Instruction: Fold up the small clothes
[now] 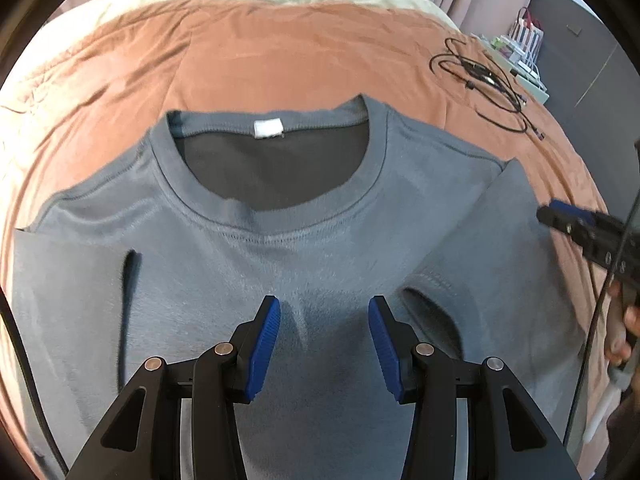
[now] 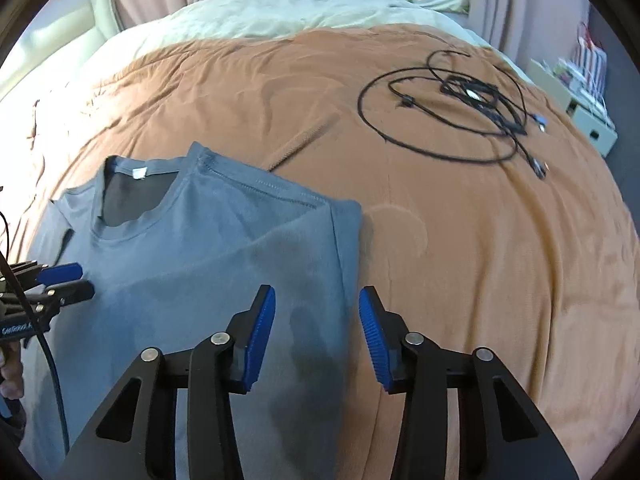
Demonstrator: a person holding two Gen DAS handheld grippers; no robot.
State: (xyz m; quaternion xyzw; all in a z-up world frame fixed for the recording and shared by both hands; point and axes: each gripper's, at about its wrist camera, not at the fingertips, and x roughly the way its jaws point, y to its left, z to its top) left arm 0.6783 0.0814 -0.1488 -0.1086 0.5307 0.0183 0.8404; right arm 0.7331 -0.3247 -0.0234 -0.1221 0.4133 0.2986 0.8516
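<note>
My jaws on both sides stand apart with nothing between the blue pads. My left gripper (image 1: 325, 306) hangs over the chest of the grey T-shirt (image 1: 280, 248), its two ribbed fingers spread over bare cloth just below the collar, pressing on nothing. My right gripper (image 2: 317, 296) is parted too; its left finger sits over the shirt's right edge and its right finger over the orange bedspread (image 2: 480, 260), so the folded side edge of the shirt runs up between them, and I cannot tell whether the tips touch the fabric. The T-shirt lies flat on the bedspread, front up, neckline pointing away from me, with a small white label (image 1: 268, 127) showing inside the back of the collar. Both short sleeves look turned in over the body, the seam of one running down the right side. From the left camera, my right gripper comes in at the right margin over the sleeve, a hand (image 1: 622, 332) behind it at the frame edge. From the right camera, my left gripper shows at the left margin over the shirt. A tangle of black cables (image 2: 460, 108) rests on the bedspread well apart from the shirt, up to the right. Beyond the orange cover lies a pale cream blanket (image 2: 280, 12), with curtains behind.
</note>
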